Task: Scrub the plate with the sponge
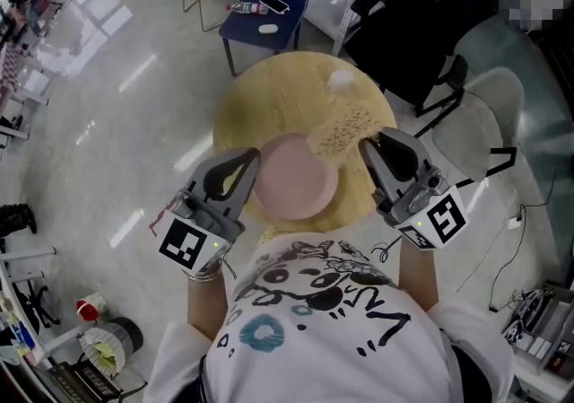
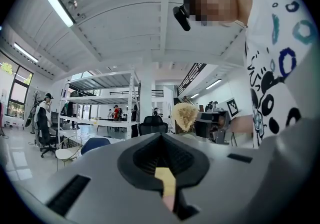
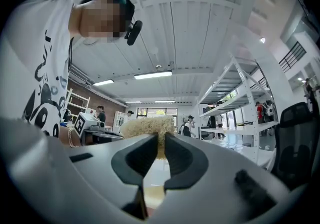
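Observed left forearm (image 1: 208,302) and right forearm (image 1: 418,274) reaching forward from the torso, a gripper in each hand, jaws angled inward toward each other. Noted left gripper (image 1: 249,164) with jaws closed tip to tip, nothing visible between the tips, left marker cube (image 1: 190,244) facing up. Noted right gripper (image 1: 368,150) with jaws nearly together, clamped on the sponge (image 1: 341,130), right marker cube (image 1: 444,219) facing up.
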Demonstrator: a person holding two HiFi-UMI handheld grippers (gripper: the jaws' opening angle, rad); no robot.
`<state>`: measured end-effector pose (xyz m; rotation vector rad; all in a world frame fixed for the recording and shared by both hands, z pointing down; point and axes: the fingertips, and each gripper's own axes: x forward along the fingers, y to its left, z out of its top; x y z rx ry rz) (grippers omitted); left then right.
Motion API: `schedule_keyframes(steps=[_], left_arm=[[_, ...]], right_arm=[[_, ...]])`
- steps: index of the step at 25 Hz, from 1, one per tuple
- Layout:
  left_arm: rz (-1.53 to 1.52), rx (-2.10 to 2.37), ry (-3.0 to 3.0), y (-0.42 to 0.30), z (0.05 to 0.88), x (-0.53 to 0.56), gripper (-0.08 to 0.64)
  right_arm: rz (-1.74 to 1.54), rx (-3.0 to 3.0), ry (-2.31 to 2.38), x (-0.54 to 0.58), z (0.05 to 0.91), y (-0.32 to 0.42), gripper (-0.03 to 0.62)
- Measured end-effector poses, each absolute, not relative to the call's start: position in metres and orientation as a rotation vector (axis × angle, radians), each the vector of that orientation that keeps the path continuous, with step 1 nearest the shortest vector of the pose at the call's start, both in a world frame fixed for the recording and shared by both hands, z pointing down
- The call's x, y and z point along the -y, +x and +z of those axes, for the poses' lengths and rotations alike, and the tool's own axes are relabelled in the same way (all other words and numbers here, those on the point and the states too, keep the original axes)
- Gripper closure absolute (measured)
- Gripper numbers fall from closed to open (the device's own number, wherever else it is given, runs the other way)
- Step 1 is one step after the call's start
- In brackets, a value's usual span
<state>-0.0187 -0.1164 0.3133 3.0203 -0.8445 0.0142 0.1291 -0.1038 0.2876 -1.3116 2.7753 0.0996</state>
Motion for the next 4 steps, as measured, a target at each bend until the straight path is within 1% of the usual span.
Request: schedule_keyframes(steps=[4], left_arm=[[0.007, 0.84, 3.022, -0.0187, 0.3123, 0.1134, 0.545]], right_arm=[[0.103, -2.761, -1.304, 0.0993, 0.2837, 0.1292, 0.537]])
